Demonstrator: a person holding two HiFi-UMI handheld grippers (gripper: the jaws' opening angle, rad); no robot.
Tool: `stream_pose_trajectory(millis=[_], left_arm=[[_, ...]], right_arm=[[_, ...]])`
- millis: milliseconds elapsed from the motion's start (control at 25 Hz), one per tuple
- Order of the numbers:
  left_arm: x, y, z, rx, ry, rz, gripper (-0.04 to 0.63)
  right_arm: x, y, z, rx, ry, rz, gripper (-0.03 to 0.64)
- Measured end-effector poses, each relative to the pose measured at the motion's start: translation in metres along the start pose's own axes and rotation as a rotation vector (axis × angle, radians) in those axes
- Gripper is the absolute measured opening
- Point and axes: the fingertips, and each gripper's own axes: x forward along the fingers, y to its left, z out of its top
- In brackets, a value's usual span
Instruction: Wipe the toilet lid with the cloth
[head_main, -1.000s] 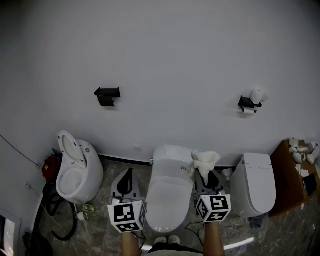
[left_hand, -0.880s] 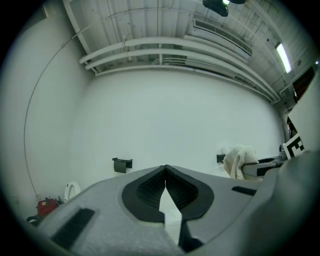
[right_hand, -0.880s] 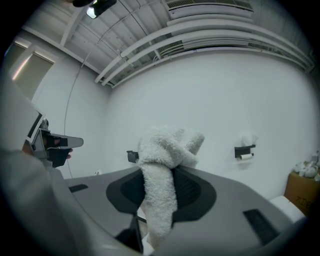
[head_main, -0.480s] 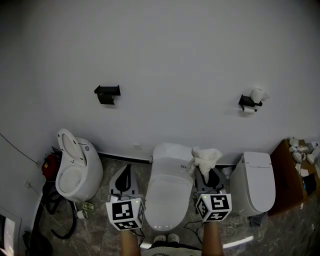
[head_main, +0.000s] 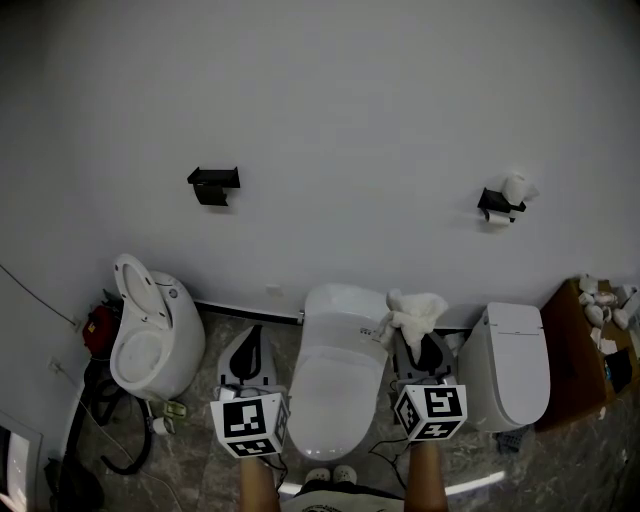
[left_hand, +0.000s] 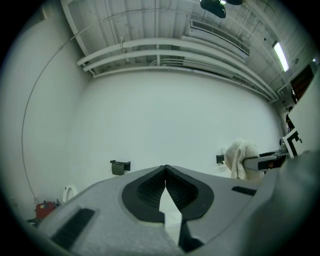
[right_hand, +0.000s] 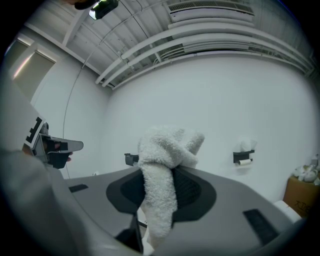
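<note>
The middle toilet's white lid (head_main: 333, 393) is down, straight in front of me. My right gripper (head_main: 418, 347) hangs beside the lid's right edge, shut on a fluffy white cloth (head_main: 414, 311) that bunches above its jaws. In the right gripper view the cloth (right_hand: 162, 172) is pinched between the jaws, with one end drooping down. My left gripper (head_main: 254, 347) hangs left of the lid, shut and holding nothing. Its black pads (left_hand: 150, 187) meet at the tip in the left gripper view, where the cloth (left_hand: 240, 157) shows at the right.
A second toilet (head_main: 150, 340) with its seat raised stands at the left, with dark hoses on the floor beside it. A third toilet (head_main: 516, 365), lid closed, stands at the right by a brown box (head_main: 590, 350). The wall carries a black bracket (head_main: 213, 186) and a paper holder (head_main: 503, 200).
Both grippers have barely drifted beside the toilet, and the cloth stays clamped in the right one. The left gripper remains shut.
</note>
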Motion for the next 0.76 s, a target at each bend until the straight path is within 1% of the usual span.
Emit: stream_pose_trajectory(millis=[760], left_arm=[[0.006,-0.011,0.002,0.01,0.007,-0.005,0.008]], right_arm=[[-0.003,-0.012,0.005,-0.004,0.001,0.006,0.119]])
